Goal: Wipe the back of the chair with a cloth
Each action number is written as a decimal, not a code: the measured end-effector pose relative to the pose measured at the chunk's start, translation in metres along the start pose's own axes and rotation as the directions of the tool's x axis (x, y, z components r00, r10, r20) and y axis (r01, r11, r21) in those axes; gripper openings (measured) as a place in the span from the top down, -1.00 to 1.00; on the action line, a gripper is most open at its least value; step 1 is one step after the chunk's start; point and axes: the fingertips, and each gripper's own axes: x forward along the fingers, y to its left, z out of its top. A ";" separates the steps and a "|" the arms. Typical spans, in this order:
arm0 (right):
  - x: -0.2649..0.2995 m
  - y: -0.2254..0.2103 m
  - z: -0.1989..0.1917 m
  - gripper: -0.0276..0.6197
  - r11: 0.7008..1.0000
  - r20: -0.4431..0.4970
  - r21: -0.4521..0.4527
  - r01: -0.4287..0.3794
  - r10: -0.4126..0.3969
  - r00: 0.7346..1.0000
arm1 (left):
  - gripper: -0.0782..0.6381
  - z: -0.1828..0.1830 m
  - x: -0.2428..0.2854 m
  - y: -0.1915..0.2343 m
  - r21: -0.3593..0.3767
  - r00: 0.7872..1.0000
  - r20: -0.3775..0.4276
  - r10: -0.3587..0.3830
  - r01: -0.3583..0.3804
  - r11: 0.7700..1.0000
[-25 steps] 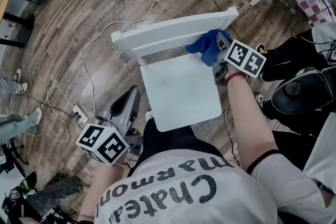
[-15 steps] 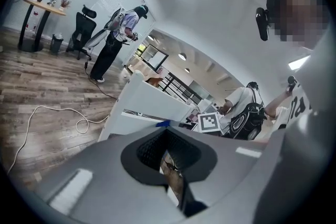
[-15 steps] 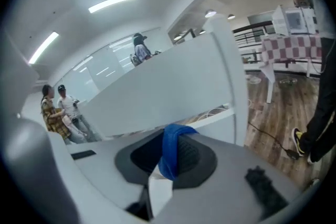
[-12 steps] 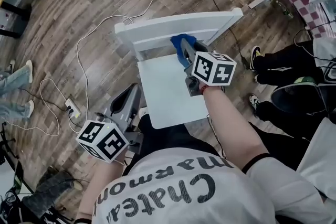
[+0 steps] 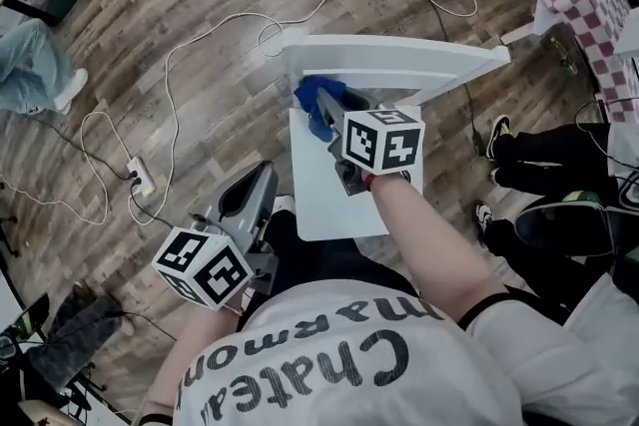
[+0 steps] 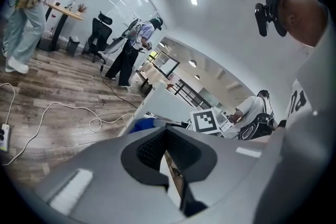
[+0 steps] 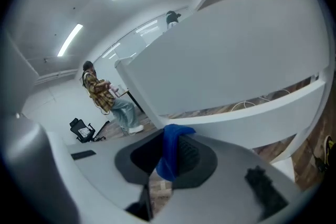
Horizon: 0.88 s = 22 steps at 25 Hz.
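Cloth (image 7: 171,148) pinched in right claw (image 7: 167,161), touching chair back (image 7: 226,60)

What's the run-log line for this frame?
right tool: shut on blue cloth | cloth: at chair back, left end in head view | left tool: shut, empty, low beside seat

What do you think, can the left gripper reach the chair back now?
Probably yes. The left gripper hangs empty beside the seat, with only floor between it and the near end of the chair back, though the right gripper and blue cloth crowd that spot.
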 end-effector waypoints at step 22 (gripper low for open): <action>-0.021 -0.063 0.007 0.76 0.985 0.046 0.065 0.162 -0.165 0.985 | 0.76 -0.011 0.006 0.002 -0.007 0.999 -0.051 0.015 -0.015 1.000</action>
